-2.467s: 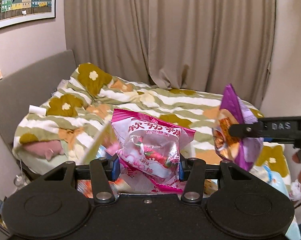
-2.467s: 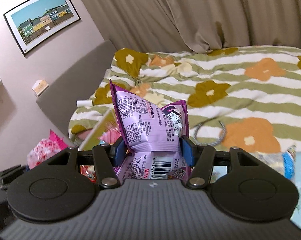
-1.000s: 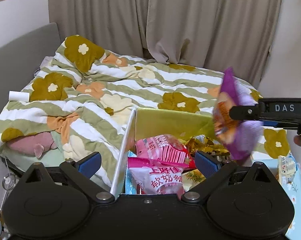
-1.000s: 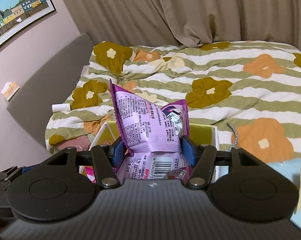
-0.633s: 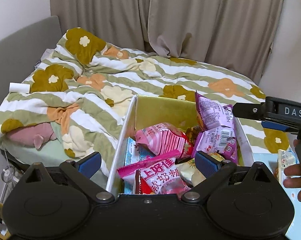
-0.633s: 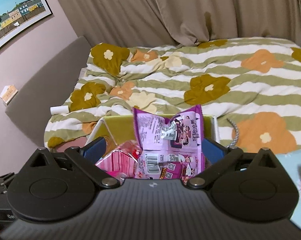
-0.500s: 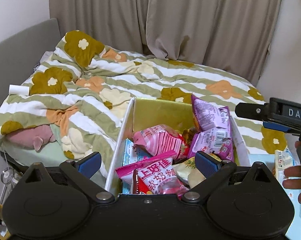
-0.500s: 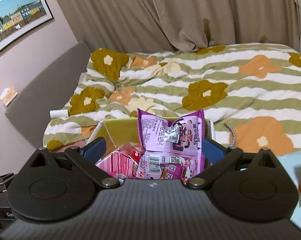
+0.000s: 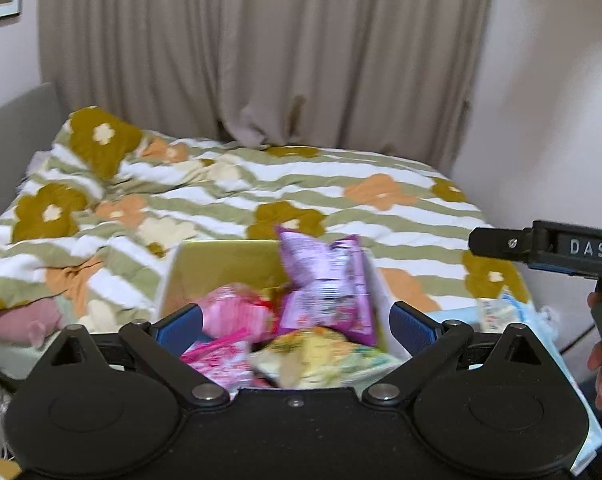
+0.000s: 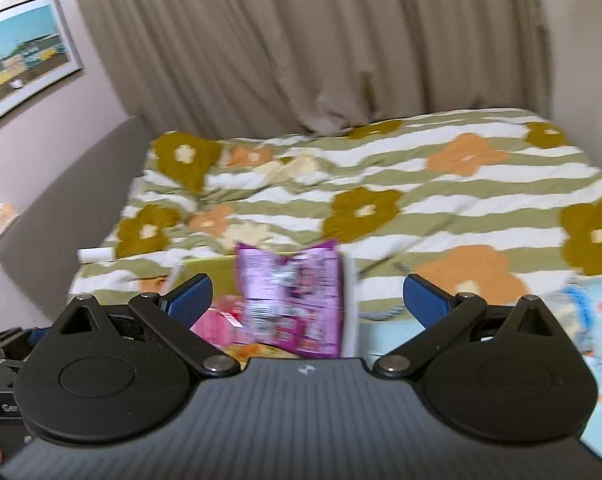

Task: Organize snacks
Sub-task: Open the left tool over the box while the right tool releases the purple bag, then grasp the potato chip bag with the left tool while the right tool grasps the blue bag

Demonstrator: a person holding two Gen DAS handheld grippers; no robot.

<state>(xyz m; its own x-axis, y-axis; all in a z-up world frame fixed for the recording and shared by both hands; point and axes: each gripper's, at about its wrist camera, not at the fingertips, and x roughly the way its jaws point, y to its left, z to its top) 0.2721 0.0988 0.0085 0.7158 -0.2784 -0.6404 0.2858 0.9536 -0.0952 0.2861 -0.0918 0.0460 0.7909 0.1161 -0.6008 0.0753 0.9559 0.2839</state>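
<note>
Both grippers are wide open and hold nothing. The left gripper [image 9: 295,326] and the right gripper [image 10: 307,296] hang above the yellow box [image 9: 221,256]. The purple bag [image 9: 327,284] stands up in the box, leaning on its right wall, with a pink bag [image 9: 237,314] beside it. More snacks [image 9: 501,310] lie to the right. I think the next grab should be slow, pinching a bag by its edge.

Bed with green-and-white striped floral duvet [image 9: 229,196] against pale wall; grey padded headboard [image 10: 73,200] at left, beige floor-length curtains [image 9: 261,56] behind, framed townscape print [image 10: 19,60].
</note>
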